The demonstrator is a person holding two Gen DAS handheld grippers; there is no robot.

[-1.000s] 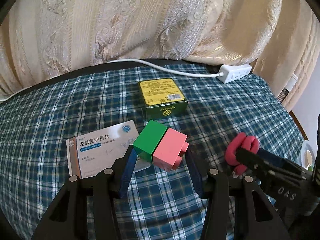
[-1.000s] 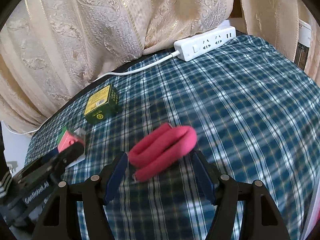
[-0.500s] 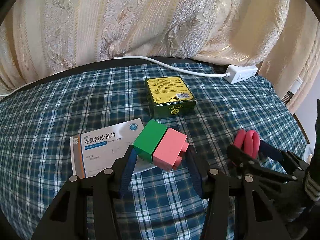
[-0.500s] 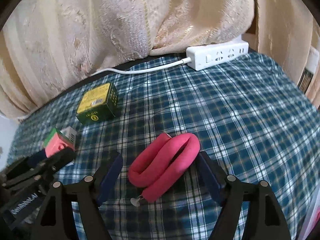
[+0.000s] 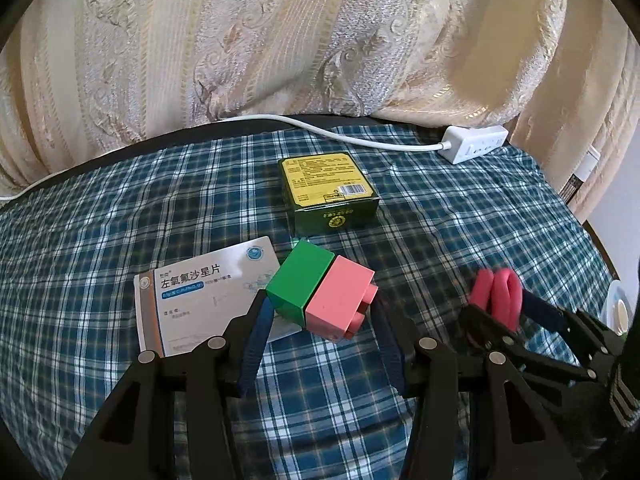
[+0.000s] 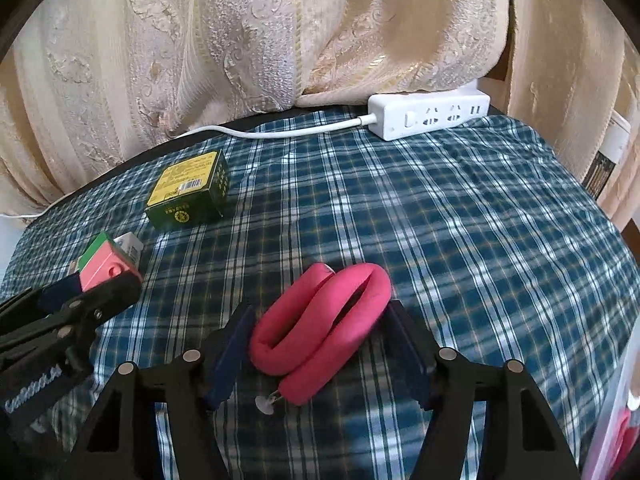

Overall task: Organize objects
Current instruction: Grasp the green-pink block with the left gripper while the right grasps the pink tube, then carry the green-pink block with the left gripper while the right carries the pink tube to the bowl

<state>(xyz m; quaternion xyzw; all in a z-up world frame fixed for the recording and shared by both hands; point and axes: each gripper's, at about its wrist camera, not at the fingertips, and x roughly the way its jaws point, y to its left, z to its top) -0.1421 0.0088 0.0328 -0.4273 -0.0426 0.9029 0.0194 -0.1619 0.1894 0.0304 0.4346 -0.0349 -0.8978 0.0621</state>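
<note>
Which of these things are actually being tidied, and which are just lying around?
Being handled:
- green and pink toy block pair, between the open left gripper
- pink foam curler, between the open right gripper

Lying about:
- green and yellow box
- white medicine box
- white power strip
- cream curtain

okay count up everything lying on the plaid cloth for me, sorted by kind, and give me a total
Boxes: 2, a flat white cardboard medicine box and a green box with a yellow label.
Toy blocks: 1, a joined green and pink plastic block.
Foam items: 1, a bent pink foam roller.
Electrical: 1, a white power strip with its cord.
Total: 5
</note>
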